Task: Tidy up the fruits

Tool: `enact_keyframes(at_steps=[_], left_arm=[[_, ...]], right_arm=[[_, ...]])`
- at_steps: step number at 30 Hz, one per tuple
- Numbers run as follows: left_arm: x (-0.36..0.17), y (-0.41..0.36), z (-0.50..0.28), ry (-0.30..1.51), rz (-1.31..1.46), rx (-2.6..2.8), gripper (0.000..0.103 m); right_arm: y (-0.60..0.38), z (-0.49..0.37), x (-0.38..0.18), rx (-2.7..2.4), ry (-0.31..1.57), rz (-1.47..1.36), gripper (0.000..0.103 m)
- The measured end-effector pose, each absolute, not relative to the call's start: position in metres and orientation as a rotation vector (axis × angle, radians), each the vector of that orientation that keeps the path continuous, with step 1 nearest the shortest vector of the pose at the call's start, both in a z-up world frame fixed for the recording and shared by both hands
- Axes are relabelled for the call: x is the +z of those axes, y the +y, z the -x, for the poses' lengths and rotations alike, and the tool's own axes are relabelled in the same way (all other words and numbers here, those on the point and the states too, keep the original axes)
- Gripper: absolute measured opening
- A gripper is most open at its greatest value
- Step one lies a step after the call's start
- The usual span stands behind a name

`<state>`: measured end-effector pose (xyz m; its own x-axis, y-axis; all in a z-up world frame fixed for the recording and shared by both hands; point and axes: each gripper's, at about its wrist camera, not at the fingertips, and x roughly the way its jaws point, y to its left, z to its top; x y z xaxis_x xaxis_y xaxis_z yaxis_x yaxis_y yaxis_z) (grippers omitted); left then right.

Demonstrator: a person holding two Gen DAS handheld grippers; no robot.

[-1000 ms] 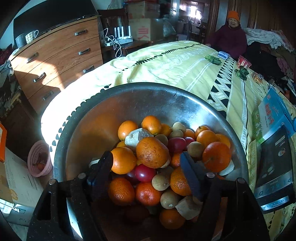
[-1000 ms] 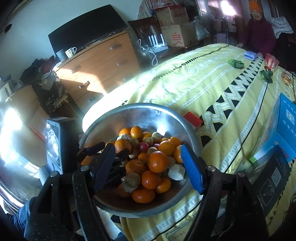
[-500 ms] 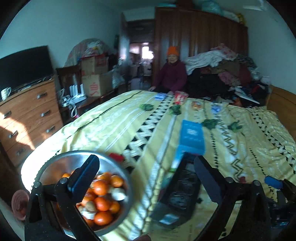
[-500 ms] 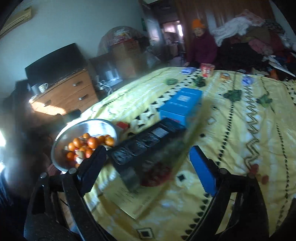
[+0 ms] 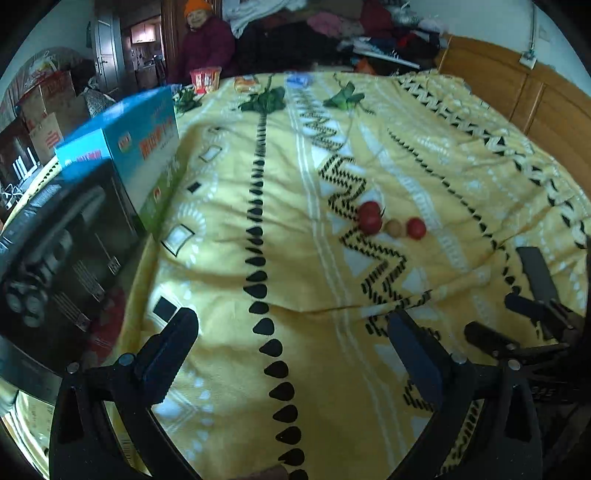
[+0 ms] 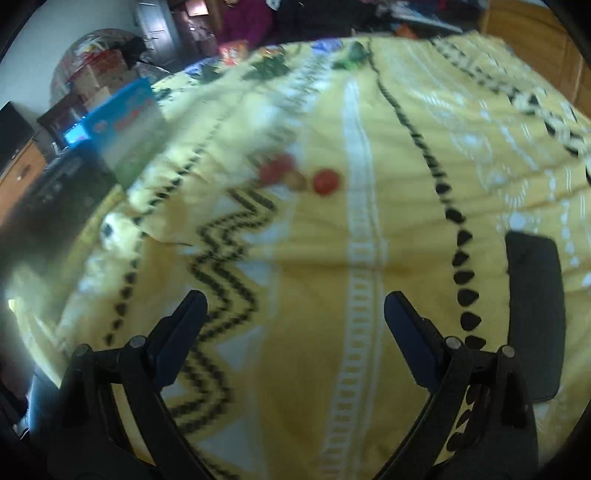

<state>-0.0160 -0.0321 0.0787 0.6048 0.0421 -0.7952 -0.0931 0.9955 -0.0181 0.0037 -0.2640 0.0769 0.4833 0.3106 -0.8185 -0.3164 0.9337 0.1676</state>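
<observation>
A few small fruits lie together on the yellow patterned bedspread point(image 5: 295, 229): a red pair point(image 5: 370, 218), a brown one point(image 5: 393, 228) and another red one point(image 5: 416, 229). They also show, blurred, in the right wrist view: red fruit point(image 6: 326, 181), brown fruit point(image 6: 297, 181). My left gripper point(image 5: 291, 350) is open and empty, well short of them. My right gripper point(image 6: 293, 321) is open and empty too; it also shows in the left wrist view point(image 5: 532, 299) at the right edge. The fruit bowl is out of view.
A blue box point(image 5: 125, 147) and a black box point(image 5: 55, 258) stand at the left on the bed. Green items point(image 5: 266, 99) lie at the far end. A person in an orange hat point(image 5: 203, 33) sits beyond. A wooden headboard point(image 5: 535, 99) is at the right.
Both grippers have swung away from the metal fruit bowl to the right, across the bed. The bowl has left both views and the loose fruits have come into view.
</observation>
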Motion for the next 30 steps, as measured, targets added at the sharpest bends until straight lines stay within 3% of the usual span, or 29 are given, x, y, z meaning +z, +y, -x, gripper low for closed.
enact_keyframes(at_steps=[8, 30], left_arm=[[0.009, -0.020, -0.012, 1.001, 0.038, 0.169, 0.103], [-0.002, -0.012, -0.012, 0.933, 0.107, 0.147, 0.103]], right_arm=[[-0.270, -0.025, 0.039, 0.386, 1.004, -0.020, 0.100], [-0.263, -0.022, 0.027, 0.371, 0.951, 0.052, 0.103]])
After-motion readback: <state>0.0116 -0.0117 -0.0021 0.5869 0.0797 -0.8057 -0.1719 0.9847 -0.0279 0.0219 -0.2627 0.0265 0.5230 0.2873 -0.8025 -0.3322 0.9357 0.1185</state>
